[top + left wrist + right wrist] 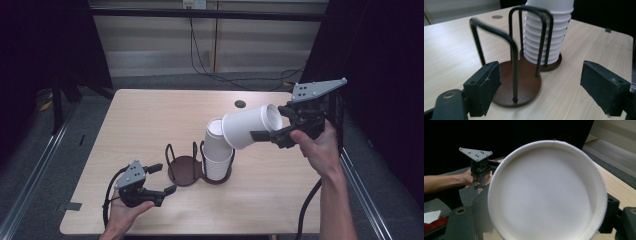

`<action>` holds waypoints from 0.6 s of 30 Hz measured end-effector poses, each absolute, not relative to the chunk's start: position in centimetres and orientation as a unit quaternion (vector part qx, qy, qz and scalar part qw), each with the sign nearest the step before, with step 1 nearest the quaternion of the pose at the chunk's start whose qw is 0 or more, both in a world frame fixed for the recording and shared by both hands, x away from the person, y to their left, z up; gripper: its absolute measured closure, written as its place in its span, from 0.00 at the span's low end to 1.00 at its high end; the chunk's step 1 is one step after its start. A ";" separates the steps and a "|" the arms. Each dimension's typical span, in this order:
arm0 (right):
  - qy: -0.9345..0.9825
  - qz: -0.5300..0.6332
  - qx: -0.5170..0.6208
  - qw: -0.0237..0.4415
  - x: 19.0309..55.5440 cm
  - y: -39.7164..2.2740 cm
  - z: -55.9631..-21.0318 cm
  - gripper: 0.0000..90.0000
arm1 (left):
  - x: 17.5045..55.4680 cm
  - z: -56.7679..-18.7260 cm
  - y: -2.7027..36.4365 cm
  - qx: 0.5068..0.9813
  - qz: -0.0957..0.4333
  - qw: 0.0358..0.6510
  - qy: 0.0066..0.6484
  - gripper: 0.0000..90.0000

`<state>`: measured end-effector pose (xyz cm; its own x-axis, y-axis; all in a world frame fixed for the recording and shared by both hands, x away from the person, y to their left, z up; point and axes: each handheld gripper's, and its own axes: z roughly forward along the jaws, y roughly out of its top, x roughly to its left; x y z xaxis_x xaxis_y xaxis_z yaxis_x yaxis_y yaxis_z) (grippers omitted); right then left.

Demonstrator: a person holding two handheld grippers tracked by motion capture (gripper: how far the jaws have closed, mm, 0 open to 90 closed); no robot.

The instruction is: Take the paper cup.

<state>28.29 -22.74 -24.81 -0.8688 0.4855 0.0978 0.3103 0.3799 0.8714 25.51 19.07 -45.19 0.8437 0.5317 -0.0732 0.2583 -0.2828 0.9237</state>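
High view: your right tongs [274, 134] are clamping the white paper cup [248, 126] sideways above the stacked white cups [217, 155]; squeezing may crush it. Left tongs [161, 179] are hanging apart, empty, beside the black wire holder [182, 164].

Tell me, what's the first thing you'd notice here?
A big white paper cup held sideways in the air, clamped in the right gripper over the table's right side. Just below it, a tall stack of white cups stands in a wire holder mid-table. The left gripper waits open near the front edge.
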 end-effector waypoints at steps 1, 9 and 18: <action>0.826 0.502 0.241 0.087 28.3 -22.7 -24.8 0.26 | 25.5 -45.1 18.9 0.790 0.124 0.546 0.250 0.18; 0.821 0.509 0.244 0.088 27.0 -23.4 -25.7 0.26 | 25.7 -44.3 17.7 0.789 0.116 0.551 0.245 0.17; 0.815 0.523 0.236 0.077 25.1 -23.1 -27.5 0.26 | 25.1 -43.3 17.9 0.783 0.118 0.565 0.232 0.18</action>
